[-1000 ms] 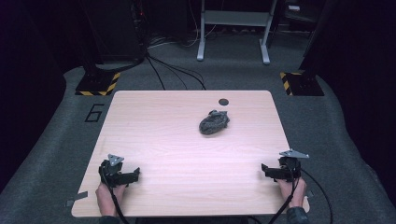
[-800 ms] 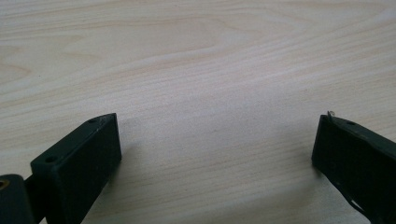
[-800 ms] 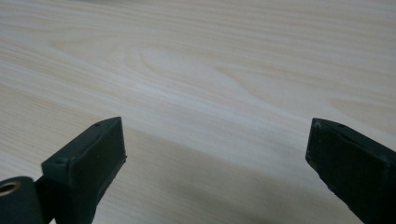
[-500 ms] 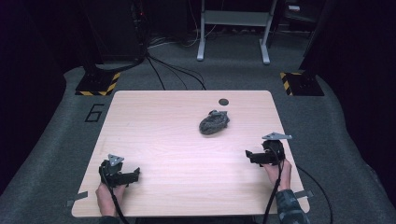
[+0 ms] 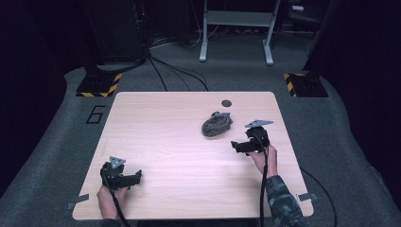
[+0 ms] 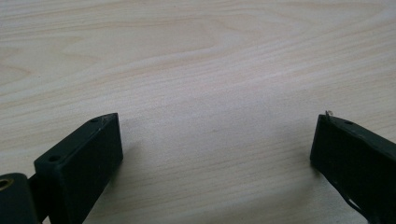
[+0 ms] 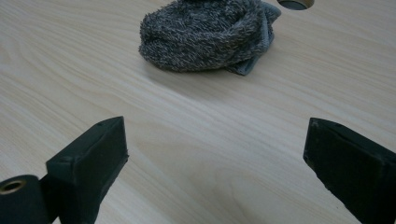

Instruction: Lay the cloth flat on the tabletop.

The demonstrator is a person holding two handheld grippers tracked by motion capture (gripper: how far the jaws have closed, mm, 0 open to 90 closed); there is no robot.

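A crumpled grey towel point(image 5: 216, 125) lies on the wooden table point(image 5: 165, 137), right of centre toward the far edge. My right gripper point(image 5: 239, 145) hovers just right of and nearer than the towel, jaws wide apart and nothing between them. In the right gripper view the towel point(image 7: 208, 35) sits a short way ahead of the open right gripper point(image 7: 215, 154). My left gripper point(image 5: 132, 178) rests near the table's front left corner, open. In the left gripper view the left gripper point(image 6: 217, 149) has only bare wood between its jaws.
A dark round hole point(image 5: 226, 103) sits in the table just beyond the towel, also at the top of the right gripper view as the hole point(image 7: 295, 3). Cables and a grey metal stand point(image 5: 236, 28) are on the floor beyond the table.
My right gripper has moved from the front right corner forward and left, up close to the towel. The left gripper and the towel have stayed put.
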